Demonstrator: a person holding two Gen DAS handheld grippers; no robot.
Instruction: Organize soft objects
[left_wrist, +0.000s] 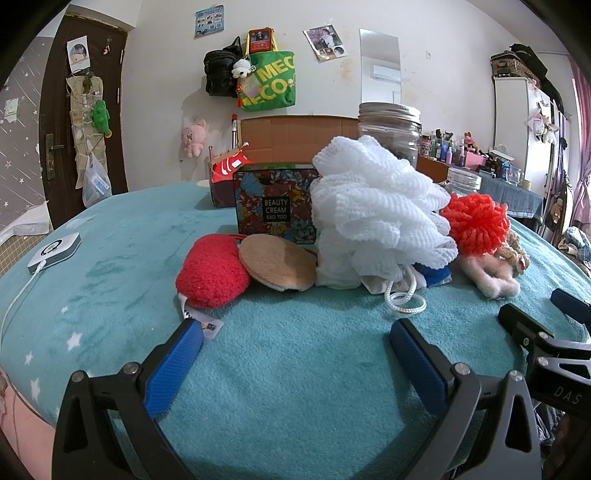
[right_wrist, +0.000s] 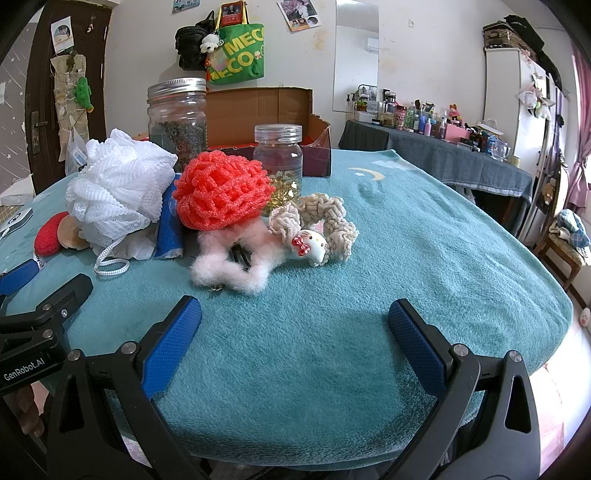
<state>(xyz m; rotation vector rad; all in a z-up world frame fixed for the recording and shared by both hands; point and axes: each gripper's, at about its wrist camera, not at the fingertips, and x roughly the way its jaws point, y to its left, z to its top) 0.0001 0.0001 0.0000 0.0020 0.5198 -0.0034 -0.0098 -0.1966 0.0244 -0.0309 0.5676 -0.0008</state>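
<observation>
Both grippers hover low over the near edge of the teal blanket, jaws spread wide w/ nothing between them. The left gripper faces the soft pile's left half; the right gripper faces its right half.

The soft things sit bunched toward the middle of the blanket, in a rough row:
- red knit pouch at the left end, touching a tan round puff that leans on it
- white mesh bath pouf next, the biggest item, its white cord loop trailing toward the near edge
- blue cloth wedged between the pouf and the orange-red mesh ball
- pink fuzzy clip lies just in front of the ball, touching a cream scrunchie w/ a white cat charm

Behind the pile: a floral tin marked BEAUTY CREAM, a tall glass jar w/ metal lid, a smaller clear jar and an open cardboard box toward the far edge. Something gold sits by the small jar — prob. beads, hard to tell. A white gadget w/ cable rests near the left edge, well apart from the pile.
</observation>
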